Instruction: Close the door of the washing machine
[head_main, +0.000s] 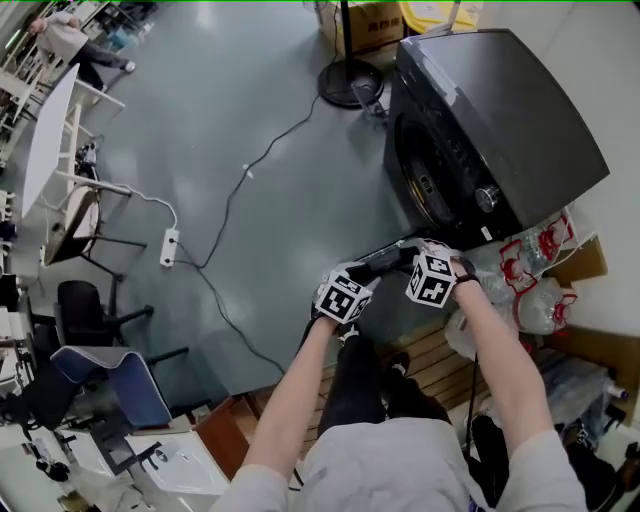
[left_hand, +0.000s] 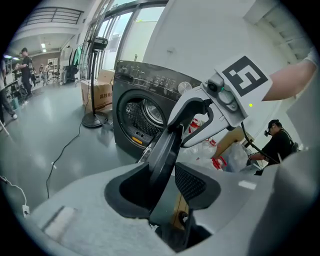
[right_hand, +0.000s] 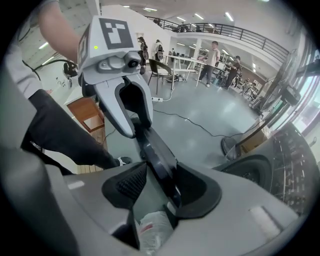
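A dark grey washing machine (head_main: 500, 110) stands at the upper right, its drum mouth (left_hand: 145, 112) uncovered. Its round door (head_main: 390, 258) is swung out toward me, and both grippers straddle its rim. In the left gripper view the door's edge (left_hand: 167, 145) runs between the jaws of my left gripper (left_hand: 165, 187); it leans on the left pad, with a gap to the right pad. In the right gripper view the door (right_hand: 155, 150) lies against the right pad of my right gripper (right_hand: 160, 187), apart from the left pad. Each gripper shows in the other's view, left gripper (right_hand: 135, 125) and right gripper (left_hand: 200, 117).
A fan stand's base (head_main: 348, 82) and cardboard boxes (head_main: 370, 25) sit left of the machine. A cable with a power strip (head_main: 169, 246) crosses the grey floor. Plastic bags (head_main: 520, 290) lie to the machine's right, by a wooden pallet (head_main: 440, 365). Tables and chairs (head_main: 50, 130) stand far left.
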